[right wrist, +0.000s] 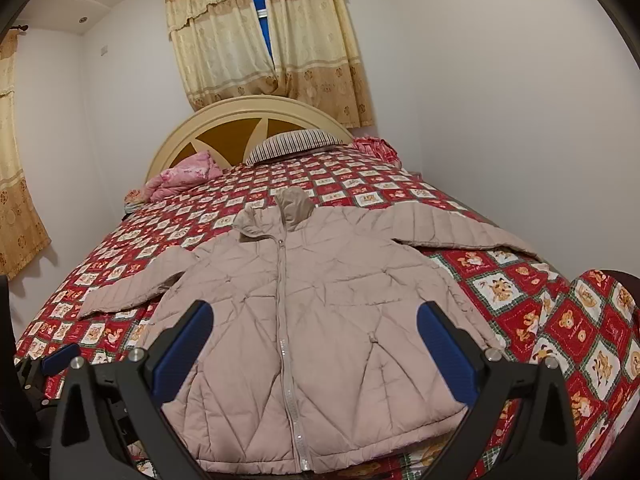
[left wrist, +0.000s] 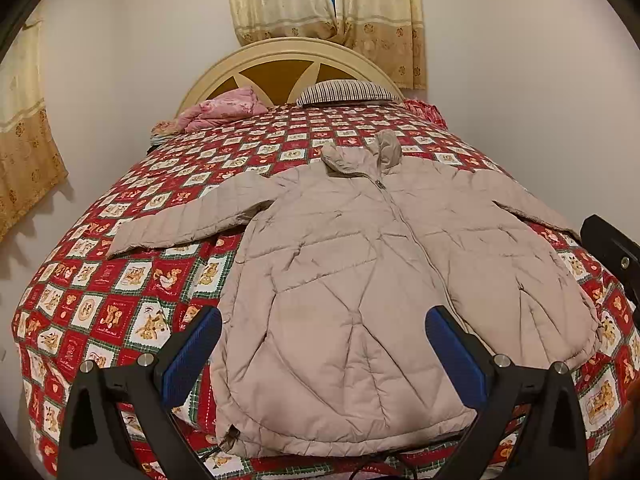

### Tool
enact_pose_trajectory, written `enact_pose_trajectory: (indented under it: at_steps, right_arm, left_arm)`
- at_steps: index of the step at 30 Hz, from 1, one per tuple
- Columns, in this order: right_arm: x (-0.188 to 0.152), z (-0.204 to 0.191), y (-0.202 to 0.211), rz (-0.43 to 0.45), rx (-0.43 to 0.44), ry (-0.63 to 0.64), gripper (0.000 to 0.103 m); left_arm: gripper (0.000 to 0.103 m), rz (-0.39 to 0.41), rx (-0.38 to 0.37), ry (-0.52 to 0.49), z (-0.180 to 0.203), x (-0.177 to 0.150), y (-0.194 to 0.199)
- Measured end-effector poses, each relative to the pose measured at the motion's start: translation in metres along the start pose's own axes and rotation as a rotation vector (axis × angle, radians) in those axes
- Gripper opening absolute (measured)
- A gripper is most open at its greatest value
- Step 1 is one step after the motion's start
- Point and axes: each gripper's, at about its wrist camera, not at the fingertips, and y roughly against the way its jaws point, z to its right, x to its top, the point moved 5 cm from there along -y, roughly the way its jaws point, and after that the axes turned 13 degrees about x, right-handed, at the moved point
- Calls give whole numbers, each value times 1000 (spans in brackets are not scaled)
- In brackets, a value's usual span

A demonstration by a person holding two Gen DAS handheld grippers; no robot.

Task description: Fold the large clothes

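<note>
Right wrist view alone: ceiling lights (right wrist: 82, 20); both hand-held grippers (left wrist: 323, 354) (right wrist: 314, 350) wide open, empty, above jacket (right wrist: 304, 320).

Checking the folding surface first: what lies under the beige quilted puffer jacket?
The beige quilted puffer jacket lies flat on a red patchwork bedspread with teddy-bear squares. Whatever lies directly beneath the jacket's body is covered.

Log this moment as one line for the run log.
stage: before first fold | jacket: flat on bed, zipped, sleeves spread | left gripper: open | right gripper: open
</note>
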Motion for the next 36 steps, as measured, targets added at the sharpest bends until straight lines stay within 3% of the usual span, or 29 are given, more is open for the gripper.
enact_pose_trajectory:
  at_steps: [36]
  right_arm:
    - [-13,2,-4,-39,-33,2,103]
  left_arm:
    - [102,-15,-19,-11,6,-6,-2]
